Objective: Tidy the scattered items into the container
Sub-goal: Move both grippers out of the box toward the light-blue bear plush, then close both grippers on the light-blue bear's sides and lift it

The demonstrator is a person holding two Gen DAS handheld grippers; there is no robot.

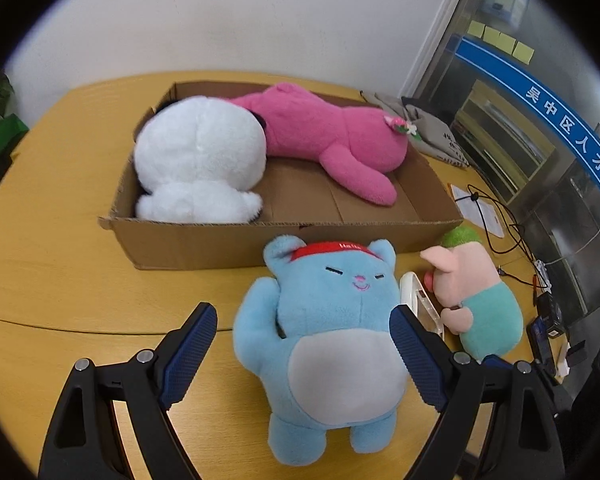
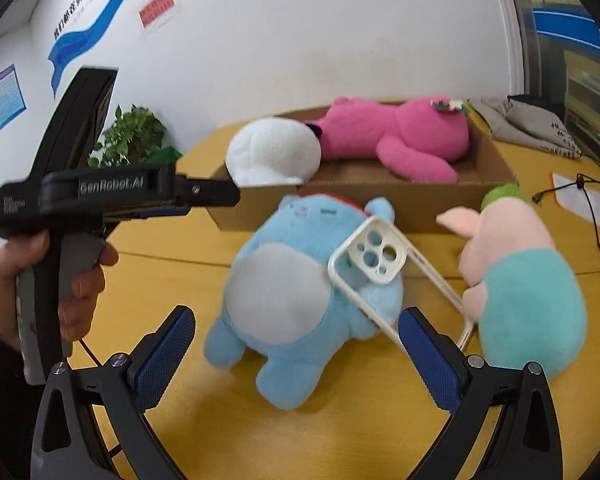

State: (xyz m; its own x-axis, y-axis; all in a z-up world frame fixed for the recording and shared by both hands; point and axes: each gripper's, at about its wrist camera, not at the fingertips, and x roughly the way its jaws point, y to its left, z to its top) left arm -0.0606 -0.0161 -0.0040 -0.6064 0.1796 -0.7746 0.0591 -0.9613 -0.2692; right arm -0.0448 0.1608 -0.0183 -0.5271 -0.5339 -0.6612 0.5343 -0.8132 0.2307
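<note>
So the cardboard box [image 1: 284,240] sits on the yellow tabletop [image 1: 60,272] with a white plush [image 1: 198,160] and a pink plush [image 1: 324,136] already lying inside it. Just in front of the box, out on the tabletop, there's a blue plush with a red headband [image 1: 332,340] flat on its back, and beside it a pig plush in teal [image 1: 484,304]. A clear phone case [image 2: 376,268] is wedged between those two, leaning on the blue one. The left gripper [image 1: 304,360] has its jaws wide apart around the blue plush, not pressing on it. The right gripper [image 2: 296,356] is also wide, nothing held. A hand [image 2: 40,280] grips the left tool's handle.
</note>
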